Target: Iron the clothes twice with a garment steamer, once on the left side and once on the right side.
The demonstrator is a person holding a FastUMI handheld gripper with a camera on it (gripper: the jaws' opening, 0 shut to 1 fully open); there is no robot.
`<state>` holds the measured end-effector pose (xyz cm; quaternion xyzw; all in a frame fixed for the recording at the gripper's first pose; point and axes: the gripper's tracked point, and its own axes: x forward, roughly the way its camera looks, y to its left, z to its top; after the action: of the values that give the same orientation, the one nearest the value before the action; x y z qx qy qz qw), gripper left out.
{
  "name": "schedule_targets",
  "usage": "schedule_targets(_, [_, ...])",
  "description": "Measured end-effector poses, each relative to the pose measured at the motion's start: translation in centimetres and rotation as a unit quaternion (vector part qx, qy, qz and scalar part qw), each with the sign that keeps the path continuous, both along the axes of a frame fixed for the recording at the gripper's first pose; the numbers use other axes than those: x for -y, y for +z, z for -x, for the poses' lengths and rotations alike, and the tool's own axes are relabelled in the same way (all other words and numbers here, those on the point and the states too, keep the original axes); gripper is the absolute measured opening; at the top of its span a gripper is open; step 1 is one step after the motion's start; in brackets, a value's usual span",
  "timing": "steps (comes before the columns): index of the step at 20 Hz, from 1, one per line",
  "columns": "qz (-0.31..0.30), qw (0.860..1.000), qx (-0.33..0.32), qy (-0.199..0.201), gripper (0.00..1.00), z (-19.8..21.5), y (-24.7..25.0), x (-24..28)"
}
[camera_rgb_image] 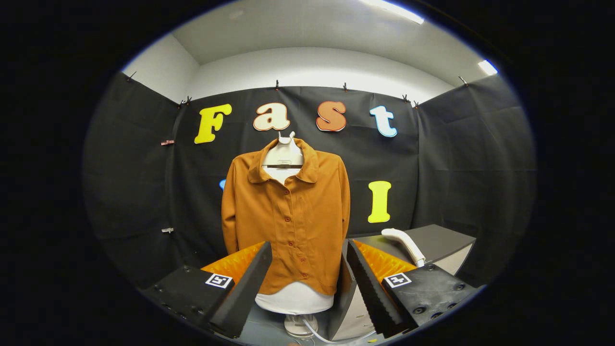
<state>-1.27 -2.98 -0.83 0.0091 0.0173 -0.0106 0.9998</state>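
In the gripper view, the hand-held gripper (307,278) has its 2 fingers (245,283) spread wide apart, released, with nothing held between them and nothing touching either one. Each finger carries 1 small square marker on its upper block.

Beyond the fingers, seen through the gap between them, a brown button-up shirt (288,211) hangs on a white torso form (294,298). The shirt is buttoned down its front, its collar lies open, and both sleeves hang straight down at its sides. The form's neck (283,156) shows inside the collar, and its lower body shows below the shirt's hem. The form stands on a round white base (300,326), just ahead of the fingers and between them. A thin white cable (317,335) runs from beside that base off toward the right finger.

The garment steamer (403,242), white with a curved handle, lies on a dark worktop (442,242) to the right of the shirt and beyond the right finger. It is apart from the shirt and apart from the hand-held gripper. The lower end of the steamer is hidden behind the right finger's block, so how it sits there cannot be told.

Black cloth (456,158) closes the booth behind and on both sides of the shirt.
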Motion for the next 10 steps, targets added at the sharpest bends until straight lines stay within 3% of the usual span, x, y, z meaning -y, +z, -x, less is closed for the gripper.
schedule_targets(10, [0.0, 1.0, -0.005, -0.026, 0.99, -0.01, -0.4, -0.87])
